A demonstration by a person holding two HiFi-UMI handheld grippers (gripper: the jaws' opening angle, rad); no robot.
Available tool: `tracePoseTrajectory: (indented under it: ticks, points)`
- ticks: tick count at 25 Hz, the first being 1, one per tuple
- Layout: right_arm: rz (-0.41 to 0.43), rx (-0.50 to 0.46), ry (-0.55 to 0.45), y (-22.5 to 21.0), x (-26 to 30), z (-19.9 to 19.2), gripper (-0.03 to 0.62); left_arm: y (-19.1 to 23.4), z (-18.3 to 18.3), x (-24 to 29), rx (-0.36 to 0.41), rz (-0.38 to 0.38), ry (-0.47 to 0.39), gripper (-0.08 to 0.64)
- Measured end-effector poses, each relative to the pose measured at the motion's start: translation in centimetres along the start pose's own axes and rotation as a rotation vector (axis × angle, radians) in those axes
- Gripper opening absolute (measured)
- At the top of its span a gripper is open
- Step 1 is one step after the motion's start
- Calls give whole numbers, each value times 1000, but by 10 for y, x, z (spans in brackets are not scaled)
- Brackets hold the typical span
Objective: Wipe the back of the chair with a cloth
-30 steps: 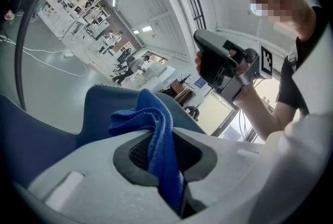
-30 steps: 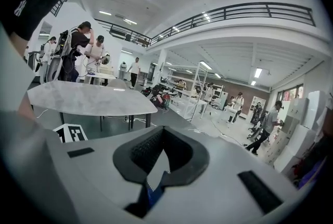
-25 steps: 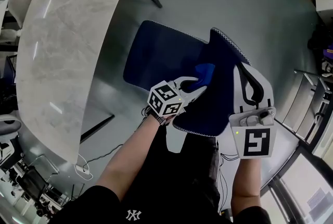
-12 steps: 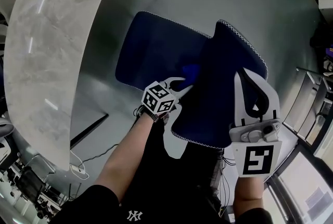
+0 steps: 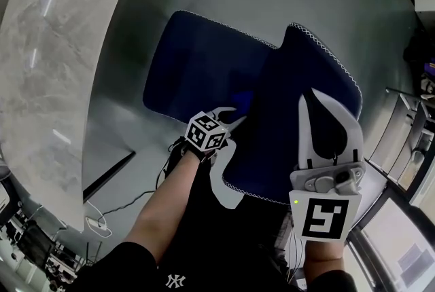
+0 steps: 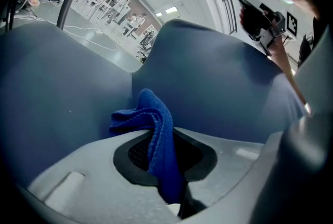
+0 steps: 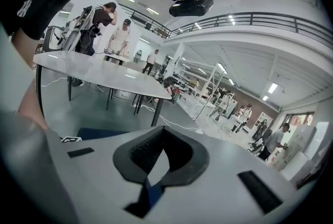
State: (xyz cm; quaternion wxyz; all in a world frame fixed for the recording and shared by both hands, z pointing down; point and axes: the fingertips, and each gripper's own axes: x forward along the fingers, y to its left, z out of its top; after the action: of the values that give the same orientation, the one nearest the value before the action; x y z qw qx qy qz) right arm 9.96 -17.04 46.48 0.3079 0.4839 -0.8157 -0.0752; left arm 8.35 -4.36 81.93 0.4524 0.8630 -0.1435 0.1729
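- Your left gripper (image 5: 230, 118) had its jaws pinched on the blue cloth (image 6: 156, 116), which bunched up out of the jaws just in front of the chair back (image 6: 208, 79).
- It sat low on the seat-facing side of the back, near where the back meets the seat (image 5: 194, 66).
- I judged the wiping to be under way rather than finished. Nothing on the dark fabric showed which parts had been covered.
- Your right gripper (image 5: 312, 102) had its jaws pressed together on nothing and hung beside the back's outer edge, not visibly holding the chair.
- I couldn't tell whether the cloth was actually touching the back, as the left gripper view showed it only from behind.
- In the head view the cloth was nearly lost against the dark upholstery.
- The chair's legs and the far face of the back were out of sight.
- The marble-look table (image 5: 61, 46) ran off the frame.
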Motion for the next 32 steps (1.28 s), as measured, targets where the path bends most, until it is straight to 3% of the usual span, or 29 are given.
tracePoseTrajectory:
  ticks: [7, 13, 32]
  points:
    - [40, -9, 28, 11, 16, -5, 14, -1, -7, 13, -38, -20, -13, 58]
    - [46, 28, 18, 0, 14, 4, 14, -17, -2, 8, -123, -55, -30, 58]
    - [-19, 189, 24, -48, -50, 65, 14, -166, 71, -38, -117, -138, 26, 58]
